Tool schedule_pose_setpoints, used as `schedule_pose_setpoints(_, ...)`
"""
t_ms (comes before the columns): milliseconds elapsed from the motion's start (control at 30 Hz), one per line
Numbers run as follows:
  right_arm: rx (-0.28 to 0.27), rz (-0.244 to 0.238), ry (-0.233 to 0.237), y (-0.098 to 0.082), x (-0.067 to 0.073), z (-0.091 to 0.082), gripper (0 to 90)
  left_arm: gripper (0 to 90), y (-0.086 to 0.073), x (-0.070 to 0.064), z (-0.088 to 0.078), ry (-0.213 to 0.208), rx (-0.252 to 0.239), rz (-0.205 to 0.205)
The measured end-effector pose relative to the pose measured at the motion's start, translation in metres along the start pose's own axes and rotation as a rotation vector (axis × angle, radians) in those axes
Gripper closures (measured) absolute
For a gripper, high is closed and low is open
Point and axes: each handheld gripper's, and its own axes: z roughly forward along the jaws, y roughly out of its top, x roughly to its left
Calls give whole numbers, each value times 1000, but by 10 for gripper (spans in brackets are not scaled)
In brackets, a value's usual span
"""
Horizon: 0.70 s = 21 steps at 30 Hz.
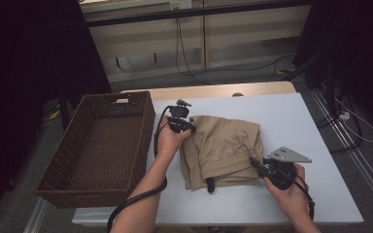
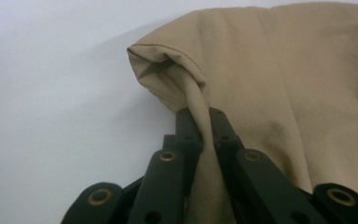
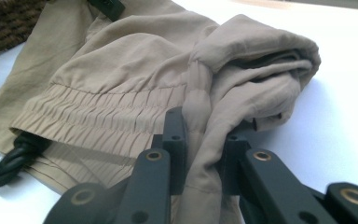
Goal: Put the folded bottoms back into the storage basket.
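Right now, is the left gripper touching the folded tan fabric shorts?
Touching. The left gripper view shows the left gripper with its black jaws shut on a pinched fold of the tan fabric shorts.

We see bare white table [image 1: 291, 121] right of and beyond the folded tan shorts [image 1: 223, 150]; the wicker basket [image 1: 99, 145] walls off the left side, just beside them.

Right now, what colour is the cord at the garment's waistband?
Black; the cord shows best in the right gripper view.
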Motion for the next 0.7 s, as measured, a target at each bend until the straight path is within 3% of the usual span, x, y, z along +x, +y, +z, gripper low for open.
schedule_pose_setpoints(233,-33,-9,18,6,7,-1,780,854,8,5,-20,-11,23,-21)
schedule_pose_setpoints(700,-84,-31,46,16,22,-3,780,855,18,10,-49,7,61,-9)
